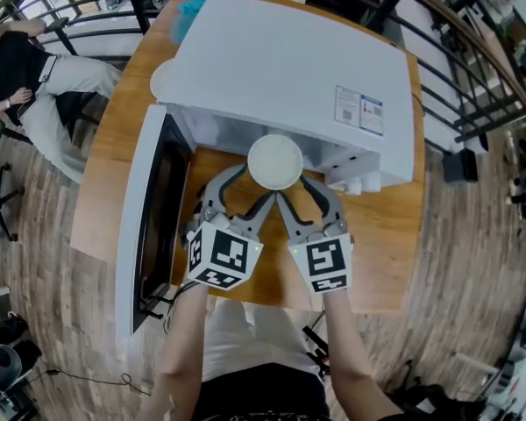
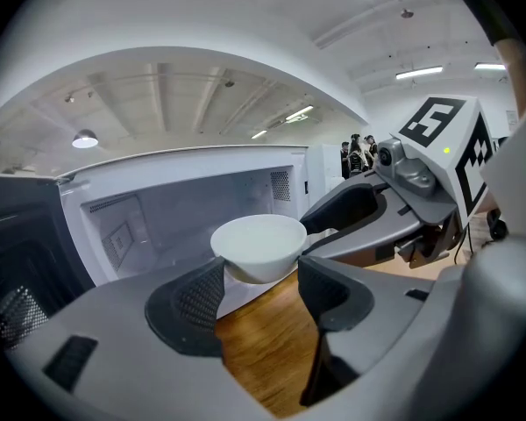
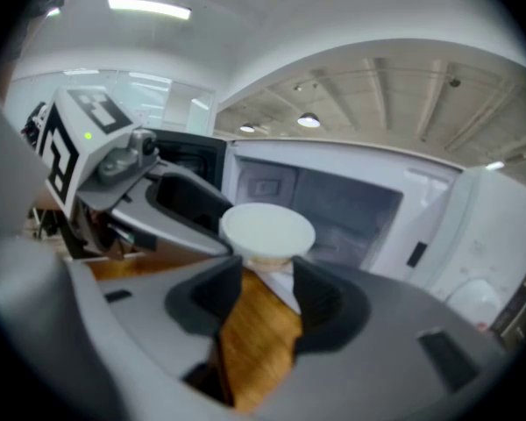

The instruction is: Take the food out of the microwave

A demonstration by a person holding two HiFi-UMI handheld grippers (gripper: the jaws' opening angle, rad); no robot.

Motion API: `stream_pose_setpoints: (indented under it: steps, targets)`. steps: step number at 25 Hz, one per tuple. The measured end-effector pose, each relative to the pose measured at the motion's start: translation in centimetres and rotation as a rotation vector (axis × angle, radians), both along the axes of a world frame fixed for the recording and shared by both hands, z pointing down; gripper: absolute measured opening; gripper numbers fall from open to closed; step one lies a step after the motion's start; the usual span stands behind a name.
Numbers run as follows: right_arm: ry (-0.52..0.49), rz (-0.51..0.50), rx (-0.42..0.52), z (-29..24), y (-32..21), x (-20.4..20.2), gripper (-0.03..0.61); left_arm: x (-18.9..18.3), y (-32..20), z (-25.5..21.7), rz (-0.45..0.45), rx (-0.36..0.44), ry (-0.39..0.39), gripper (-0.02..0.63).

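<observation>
A white bowl point(image 1: 274, 160) hangs just outside the mouth of the white microwave point(image 1: 289, 68), above the wooden table point(image 1: 381, 226). My left gripper point(image 1: 250, 184) clasps its left and near side, and my right gripper point(image 1: 300, 187) clasps its right and near side. In the left gripper view the bowl point(image 2: 259, 246) rests with its base between the left gripper point(image 2: 261, 274) jaws, which press on it. In the right gripper view the bowl point(image 3: 267, 231) sits the same way in the right gripper point(image 3: 267, 274). What the bowl holds does not show.
The microwave door point(image 1: 145, 226) stands swung open to the left, reaching toward the table's near edge. A white plate point(image 1: 160, 82) lies behind the microwave at the left. A person point(image 1: 35, 77) sits beyond the railing at the far left.
</observation>
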State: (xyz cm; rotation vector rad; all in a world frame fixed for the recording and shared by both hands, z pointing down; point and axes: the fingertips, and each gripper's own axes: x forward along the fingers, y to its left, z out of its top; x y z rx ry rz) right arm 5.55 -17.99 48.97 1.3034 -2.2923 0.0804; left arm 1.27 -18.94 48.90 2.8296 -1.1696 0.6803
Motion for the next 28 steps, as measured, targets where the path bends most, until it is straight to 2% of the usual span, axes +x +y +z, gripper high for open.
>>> stream_pose_setpoints:
  steps: [8,17,28]
  targets:
    - [0.001,-0.027,-0.025,1.5,4.3,1.0,0.201,0.9,4.3,1.5,-0.023,0.01,-0.051,0.284]
    - [0.01,-0.051,-0.035,5.6,8.7,0.7,0.201,0.6,9.0,5.6,-0.029,-0.003,-0.032,0.284]
    - [-0.001,-0.055,-0.054,8.1,10.5,-0.1,0.201,-0.2,10.8,8.3,-0.033,-0.025,-0.038,0.284]
